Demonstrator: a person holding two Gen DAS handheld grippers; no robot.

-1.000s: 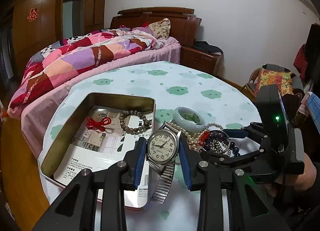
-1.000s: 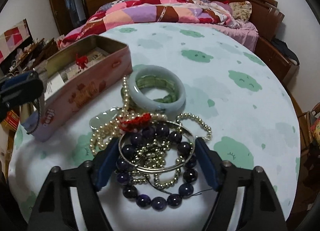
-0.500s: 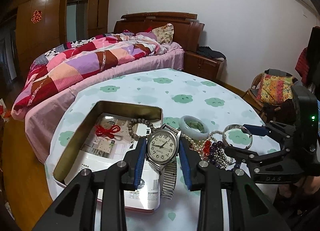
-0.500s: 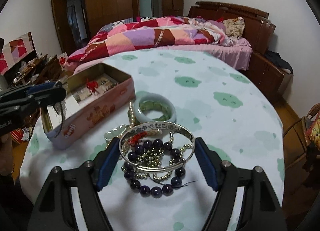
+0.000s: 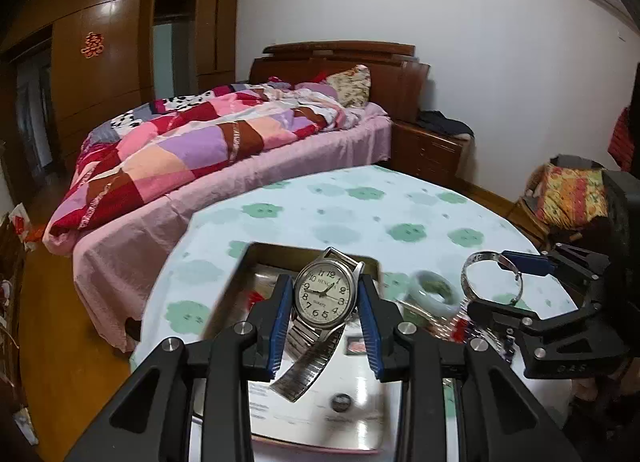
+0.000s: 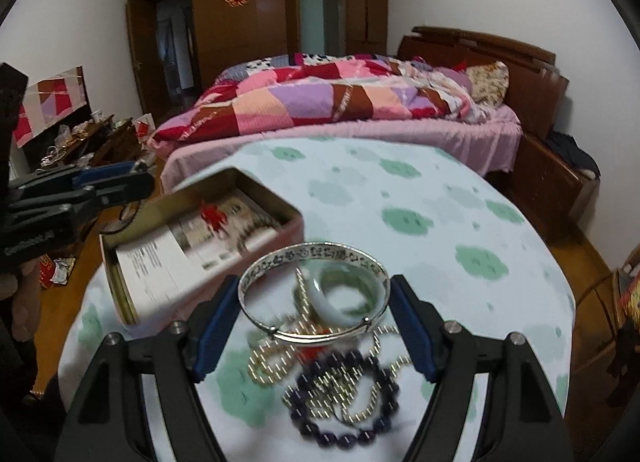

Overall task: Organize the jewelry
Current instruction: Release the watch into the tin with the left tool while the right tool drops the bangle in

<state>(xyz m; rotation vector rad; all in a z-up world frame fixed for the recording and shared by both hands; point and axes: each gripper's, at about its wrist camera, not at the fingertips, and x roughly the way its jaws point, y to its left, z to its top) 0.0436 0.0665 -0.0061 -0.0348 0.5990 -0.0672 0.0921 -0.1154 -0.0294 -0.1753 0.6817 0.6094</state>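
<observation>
**Steel watch and silver bangle held above the table**

Steel-cased, with a cream dial, the wristwatch (image 5: 325, 294) sits clamped between the blue pads of the left gripper (image 5: 325, 312), its stretch band hanging loose below. It is held over the near end of the open tin box (image 6: 120, 298), which rests on the left side of the round table (image 6: 440, 197). Inside the tin lie a printed paper liner (image 6: 160, 258) and a red knot charm (image 6: 214, 217).

Right of the tin, a pale jade bangle (image 6: 344, 298) lies on the cloth, touching a blurred heap of pearl strands (image 6: 276, 358) and a dark purple bead bracelet (image 6: 344, 406).

The right gripper (image 6: 314, 322) grasps the engraved silver bangle (image 6: 276, 262) across its width, both pads pressed to the rim, lifted clear above that heap.
</observation>
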